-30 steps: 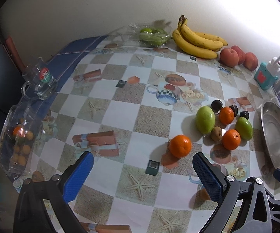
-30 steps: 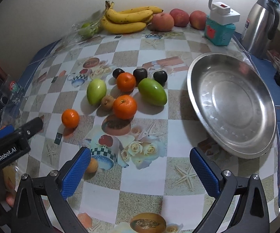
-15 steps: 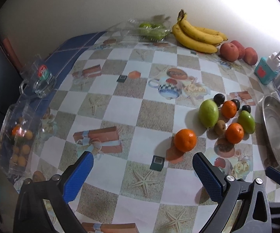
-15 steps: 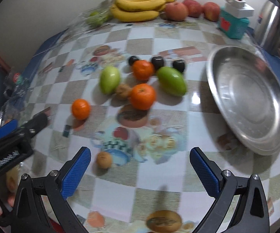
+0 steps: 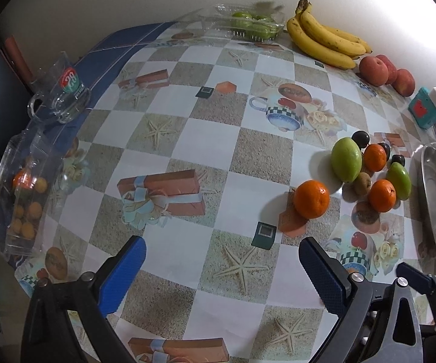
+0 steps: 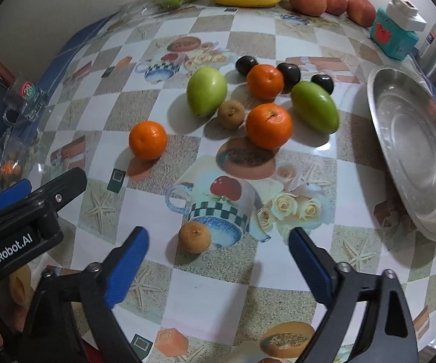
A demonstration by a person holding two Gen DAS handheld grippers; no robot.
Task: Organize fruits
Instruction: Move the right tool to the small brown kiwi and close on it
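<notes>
Checkered oilcloth table (image 6: pixel 305 157): small brown fruit (image 6: pixel 194 237) lies just ahead of the right gripper (image 6: pixel 218 260) — jaws spread, just narrowing, nothing between. Light, round, firm — grip its middle. Left gripper (image 5: pixel 221 267) spread, empty.

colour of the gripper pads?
Blue, on black arms; clearest in the right wrist view.

Three oranges (image 6: pixel 269 126), two green mangoes (image 6: pixel 206 90), three dark plums (image 6: pixel 289 73), three peaches (image 6: pixel 308 0), two brown fruits (image 6: pixel 194 237).
</notes>
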